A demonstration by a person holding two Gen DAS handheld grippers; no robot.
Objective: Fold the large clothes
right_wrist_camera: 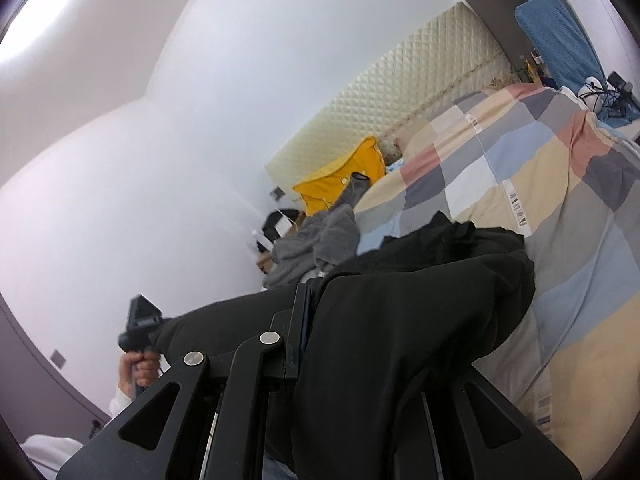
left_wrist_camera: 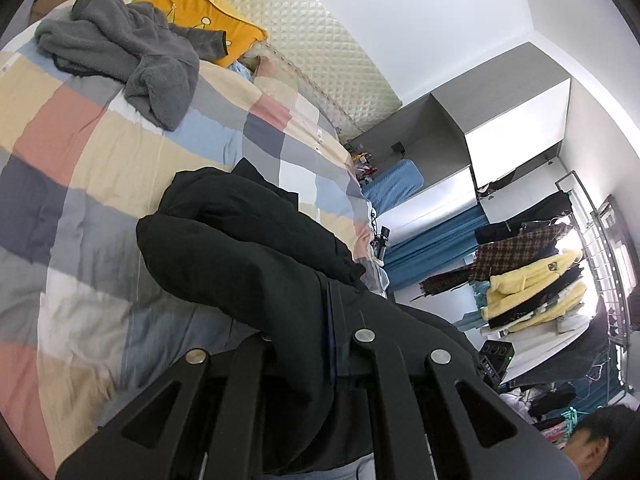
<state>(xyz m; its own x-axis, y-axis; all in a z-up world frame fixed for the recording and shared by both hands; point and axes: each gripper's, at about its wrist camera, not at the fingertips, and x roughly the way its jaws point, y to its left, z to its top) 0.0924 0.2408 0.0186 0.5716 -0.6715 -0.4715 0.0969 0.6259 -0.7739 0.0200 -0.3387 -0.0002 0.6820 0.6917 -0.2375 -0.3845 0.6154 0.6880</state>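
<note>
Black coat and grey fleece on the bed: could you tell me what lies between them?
Only bare patchwork duvet separates the black coat and grey fleece, per the left wrist view.

Home bedroom. Bed with patchwork checked duvet (left_wrist_camera: 120, 184) fills left; quilted cream headboard (left_wrist_camera: 320, 52) at far end, against white wall. Yellow cushion (left_wrist_camera: 200, 12) and grey fleece garment (left_wrist_camera: 120, 52) near headboard. Grey wardrobe (left_wrist_camera: 500, 120) at right; clothes rack (left_wrist_camera: 532, 280) hung with jackets at far right.
</note>
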